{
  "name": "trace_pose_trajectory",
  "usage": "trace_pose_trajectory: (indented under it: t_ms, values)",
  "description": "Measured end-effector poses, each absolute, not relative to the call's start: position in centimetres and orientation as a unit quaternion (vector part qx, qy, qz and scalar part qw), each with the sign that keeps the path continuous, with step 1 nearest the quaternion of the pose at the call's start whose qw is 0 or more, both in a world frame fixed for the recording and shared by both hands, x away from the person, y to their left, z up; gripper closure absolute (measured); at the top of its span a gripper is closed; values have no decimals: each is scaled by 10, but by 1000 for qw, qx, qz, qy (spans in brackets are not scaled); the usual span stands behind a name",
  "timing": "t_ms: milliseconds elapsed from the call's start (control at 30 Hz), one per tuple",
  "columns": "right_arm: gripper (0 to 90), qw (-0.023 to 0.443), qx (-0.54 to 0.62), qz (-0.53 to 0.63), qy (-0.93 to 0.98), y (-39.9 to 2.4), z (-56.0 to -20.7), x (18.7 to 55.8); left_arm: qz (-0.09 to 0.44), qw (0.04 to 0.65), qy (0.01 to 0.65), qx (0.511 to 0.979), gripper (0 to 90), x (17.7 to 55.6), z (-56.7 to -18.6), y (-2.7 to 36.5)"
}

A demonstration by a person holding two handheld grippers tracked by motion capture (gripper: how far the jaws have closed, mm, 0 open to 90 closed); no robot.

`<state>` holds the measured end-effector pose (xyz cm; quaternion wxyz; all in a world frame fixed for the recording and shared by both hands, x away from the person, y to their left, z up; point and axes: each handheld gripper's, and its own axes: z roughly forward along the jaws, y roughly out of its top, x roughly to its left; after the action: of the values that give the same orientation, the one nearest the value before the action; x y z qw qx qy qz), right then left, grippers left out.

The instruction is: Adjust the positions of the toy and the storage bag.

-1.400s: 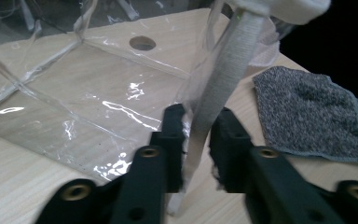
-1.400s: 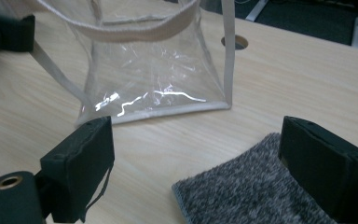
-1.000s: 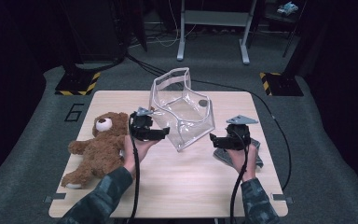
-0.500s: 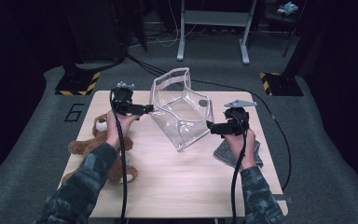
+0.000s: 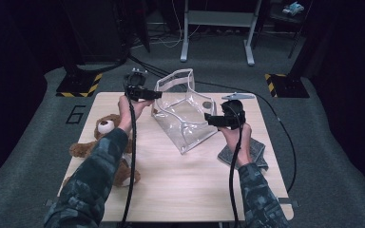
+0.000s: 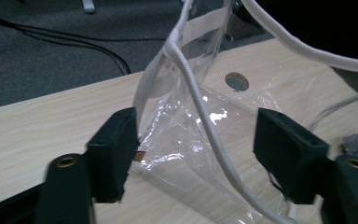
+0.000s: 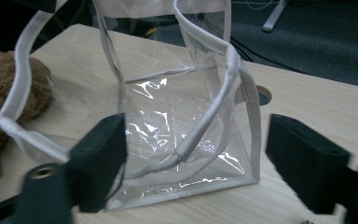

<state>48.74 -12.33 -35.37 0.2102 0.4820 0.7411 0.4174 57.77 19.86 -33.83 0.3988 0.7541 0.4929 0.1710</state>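
Observation:
A clear plastic bag (image 5: 185,124) with white trim stands open near the middle of the wooden table (image 5: 180,190). My left gripper (image 5: 156,95) is at the bag's far left rim. In the left gripper view its jaws (image 6: 198,140) stand on either side of the white trim (image 6: 191,88) without pressing it; they have just been closing. My right gripper (image 5: 209,121) is at the bag's right side. Its jaws (image 7: 200,144) have also been closing, with the bag (image 7: 168,121) between them untouched. A brown teddy bear (image 5: 105,129) lies at the left.
A folded grey cloth (image 5: 249,153) lies under my right forearm. There is a round hole (image 5: 207,104) in the tabletop behind the bag. Cables trail from both grippers over the front edge. Stand legs (image 5: 217,35) and striped bases (image 5: 80,85) sit on the floor beyond the table.
My left hand has left the bear and gone up and away to the bag's far left rim. My right gripper has risen toward the bag's right side. Both pairs of jaws are narrower than before.

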Motion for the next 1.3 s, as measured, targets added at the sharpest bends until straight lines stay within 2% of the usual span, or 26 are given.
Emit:
trace_pose_trajectory:
  t_ms: [33, 100, 133, 167, 200, 233, 267, 333, 400, 500, 567, 633, 1033, 1100, 1200, 1267, 1300]
  values:
    - [259, 207, 489, 416, 739, -120, -354, 489, 171, 384, 484, 768, 404, 582, -340, 193]
    - [370, 208, 488, 410, 742, -118, -353, 492, 176, 365, 484, 776, 504, 585, -343, 190]
    - [396, 210, 492, 406, 741, -117, -354, 493, 174, 361, 485, 777, 537, 586, -345, 190]
    - [450, 213, 492, 404, 742, -116, -354, 494, 164, 366, 483, 778, 604, 587, -347, 192]
    - [450, 213, 492, 404, 742, -116, -354, 494, 164, 366, 483, 778, 646, 587, -347, 192]
    - [496, 211, 496, 395, 744, -115, -356, 496, 162, 363, 483, 780, 646, 587, -349, 192]
    - [530, 212, 497, 390, 746, -115, -357, 497, 160, 365, 479, 782, 682, 586, -351, 192]
    - [633, 203, 507, 388, 742, -115, -360, 500, 153, 369, 475, 784, 797, 583, -355, 193]
    - [684, 200, 505, 392, 742, -116, -360, 501, 148, 371, 477, 783, 847, 581, -358, 195]
    - [727, 213, 499, 384, 747, -114, -360, 502, 140, 374, 479, 782, 868, 577, -359, 197]
    - [784, 219, 501, 382, 745, -114, -361, 504, 135, 377, 482, 779, 870, 570, -361, 199]
    - [802, 220, 505, 379, 743, -116, -361, 506, 132, 381, 481, 778, 868, 562, -362, 200]
    - [833, 231, 505, 375, 742, -123, -360, 514, 129, 401, 477, 771, 848, 521, -368, 198]
    - [830, 229, 505, 374, 743, -123, -359, 515, 136, 404, 477, 769, 774, 519, -366, 200]
    - [820, 229, 505, 376, 742, -124, -359, 515, 144, 400, 484, 765, 573, 521, -364, 202]
    - [781, 228, 503, 377, 744, -126, -360, 514, 156, 398, 486, 762, 459, 523, -362, 203]
    - [781, 228, 503, 377, 744, -126, -360, 514, 164, 393, 482, 765, 459, 525, -360, 204]
